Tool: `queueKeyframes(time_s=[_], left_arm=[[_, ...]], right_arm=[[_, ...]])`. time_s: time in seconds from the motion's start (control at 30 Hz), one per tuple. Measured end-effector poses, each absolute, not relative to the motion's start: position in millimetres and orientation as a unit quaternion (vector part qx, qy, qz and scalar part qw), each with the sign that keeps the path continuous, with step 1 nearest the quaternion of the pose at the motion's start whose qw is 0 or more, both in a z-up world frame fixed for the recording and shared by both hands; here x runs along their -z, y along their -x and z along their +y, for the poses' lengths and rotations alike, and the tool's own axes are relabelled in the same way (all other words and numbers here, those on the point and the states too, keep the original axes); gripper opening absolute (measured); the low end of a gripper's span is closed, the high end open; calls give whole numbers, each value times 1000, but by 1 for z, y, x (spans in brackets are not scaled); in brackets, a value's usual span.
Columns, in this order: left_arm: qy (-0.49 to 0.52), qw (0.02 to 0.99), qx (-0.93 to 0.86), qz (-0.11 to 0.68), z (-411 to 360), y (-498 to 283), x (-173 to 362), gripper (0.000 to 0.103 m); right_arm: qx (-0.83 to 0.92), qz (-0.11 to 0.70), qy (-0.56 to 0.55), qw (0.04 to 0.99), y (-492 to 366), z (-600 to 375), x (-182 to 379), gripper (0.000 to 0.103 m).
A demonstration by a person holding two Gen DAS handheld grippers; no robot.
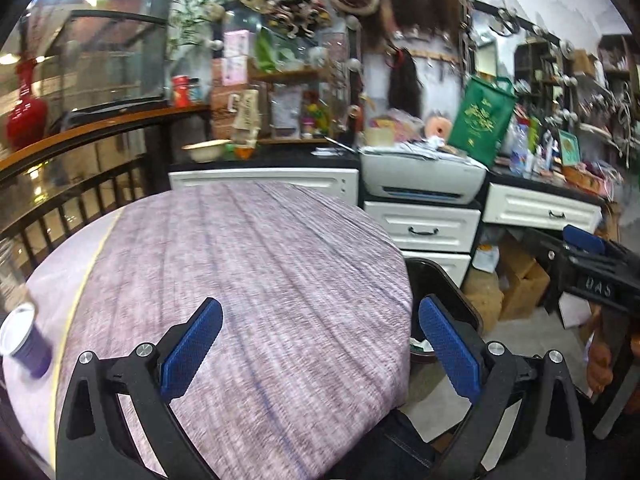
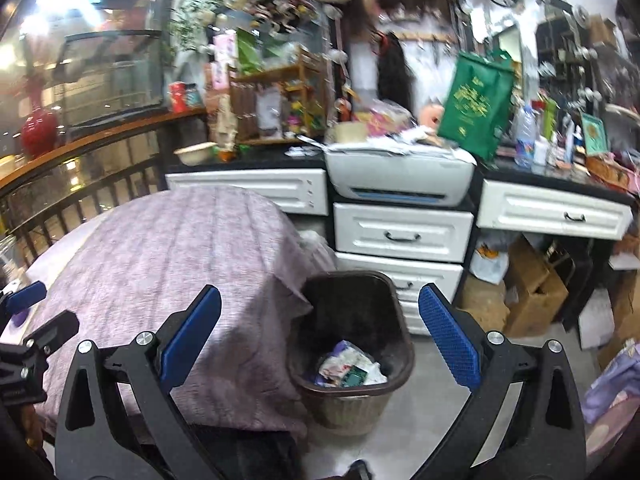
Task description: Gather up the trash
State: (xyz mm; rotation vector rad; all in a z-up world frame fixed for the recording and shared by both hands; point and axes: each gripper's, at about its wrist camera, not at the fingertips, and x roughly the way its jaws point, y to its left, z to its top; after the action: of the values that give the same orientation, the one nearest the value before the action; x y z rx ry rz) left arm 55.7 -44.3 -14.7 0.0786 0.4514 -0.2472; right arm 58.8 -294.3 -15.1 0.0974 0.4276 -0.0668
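Note:
A dark brown waste bin (image 2: pixel 352 344) stands on the floor beside the table, with crumpled wrappers (image 2: pixel 348 368) at its bottom; in the left wrist view only its rim (image 1: pixel 444 292) shows past the table edge. My left gripper (image 1: pixel 320 344) hangs open over the purple tablecloth (image 1: pixel 240 280), nothing between its blue pads. A purple paper cup (image 1: pixel 26 344) stands on the table at the far left. My right gripper (image 2: pixel 320 340) is open above the bin, empty. The right gripper (image 1: pixel 592 264) also appears at the right edge of the left wrist view.
White drawers (image 2: pixel 404 236) and a printer (image 2: pixel 400 180) stand behind the bin. Cardboard boxes (image 2: pixel 532 292) sit on the floor under the counter. A dark railing (image 1: pixel 80 200) runs behind the table. The cluttered counter holds a green bag (image 1: pixel 482 120).

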Motion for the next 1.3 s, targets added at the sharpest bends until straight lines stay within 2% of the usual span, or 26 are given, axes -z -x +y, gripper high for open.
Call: queueKeyframes(time_s=[0.43, 1.3], left_arm=[[2, 987, 68, 148, -35, -16, 5, 97], [15, 988, 53, 147, -22, -18, 4, 97]], right_arm=[[57, 124, -28, 990, -9, -264, 19, 97], [51, 138, -22, 989, -10, -259, 29, 97]])
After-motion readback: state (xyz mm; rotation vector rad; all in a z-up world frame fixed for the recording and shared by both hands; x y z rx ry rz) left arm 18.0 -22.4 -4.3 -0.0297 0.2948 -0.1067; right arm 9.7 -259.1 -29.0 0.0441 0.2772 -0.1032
